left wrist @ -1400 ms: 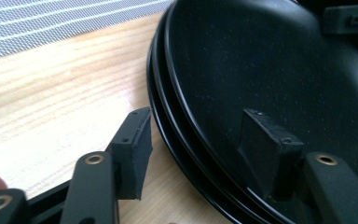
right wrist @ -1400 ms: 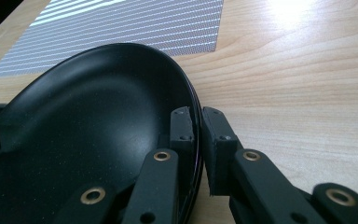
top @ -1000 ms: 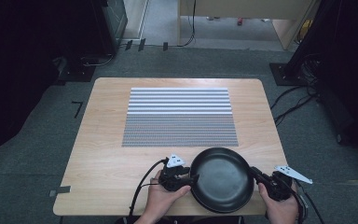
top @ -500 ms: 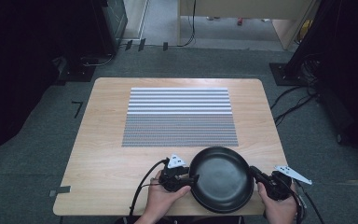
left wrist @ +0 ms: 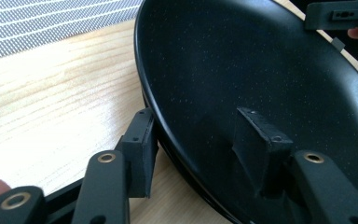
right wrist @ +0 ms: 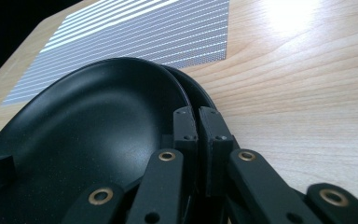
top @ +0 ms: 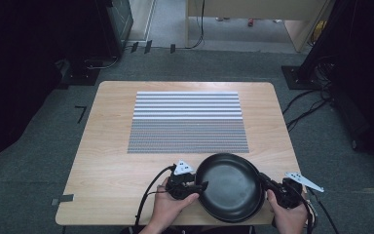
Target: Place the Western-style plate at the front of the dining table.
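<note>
A round black pan [top: 229, 187] lies at the table's front edge, with a second dark rim [right wrist: 204, 98] showing just under it. My left gripper [top: 202, 186] holds its left side. In the left gripper view, one pad [left wrist: 144, 147] sits against the outside wall and the other pad [left wrist: 258, 140] rests on the inner surface [left wrist: 261, 70], so the jaws [left wrist: 203, 142] straddle the rim. My right gripper [top: 265, 184] is at the pan's right side. Its jaws [right wrist: 198, 116] are pinched nearly together on the thin rim.
A grey and white striped mat [top: 187, 122] covers the middle of the wooden table [top: 112, 161], just beyond the pan. Cables trail from both grippers over the front edge. Dark equipment and cables stand on the floor around the table.
</note>
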Available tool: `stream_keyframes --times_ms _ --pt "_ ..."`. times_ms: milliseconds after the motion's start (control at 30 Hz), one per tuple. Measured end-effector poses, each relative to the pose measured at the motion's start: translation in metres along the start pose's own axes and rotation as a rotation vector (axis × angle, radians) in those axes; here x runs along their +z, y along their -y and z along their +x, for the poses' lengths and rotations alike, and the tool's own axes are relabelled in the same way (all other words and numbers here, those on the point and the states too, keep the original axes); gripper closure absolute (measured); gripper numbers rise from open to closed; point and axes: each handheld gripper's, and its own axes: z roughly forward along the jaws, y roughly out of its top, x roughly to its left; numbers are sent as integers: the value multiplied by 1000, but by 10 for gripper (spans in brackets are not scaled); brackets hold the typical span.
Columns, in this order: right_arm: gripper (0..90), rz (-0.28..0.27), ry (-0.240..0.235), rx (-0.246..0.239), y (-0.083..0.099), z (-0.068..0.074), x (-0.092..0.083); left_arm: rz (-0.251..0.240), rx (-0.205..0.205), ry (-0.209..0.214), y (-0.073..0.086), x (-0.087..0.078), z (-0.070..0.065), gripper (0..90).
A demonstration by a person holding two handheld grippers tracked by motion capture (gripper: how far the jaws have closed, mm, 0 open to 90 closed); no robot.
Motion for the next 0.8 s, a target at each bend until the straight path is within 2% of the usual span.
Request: stream_keyframes --times_ms 100,300,433,500,667,800 --pt "867 3 -12 8 1 1 1 6 -6 11 -1 -1 1 521" --pt "866 6 -26 20 2 0 1 15 5 1 -2 -4 1 510" --pt "862 22 -43 12 3 3 3 1 -15 22 -2 -11 7 513" --pt "856 25 -37 7 3 4 4 -5 -27 32 -3 -14 10 526" --pt "831 38 -51 22 6 3 7 -2 -29 18 -2 -18 15 577" --pt "823 35 -47 17 7 4 8 -2 -40 61 -1 -21 20 599"
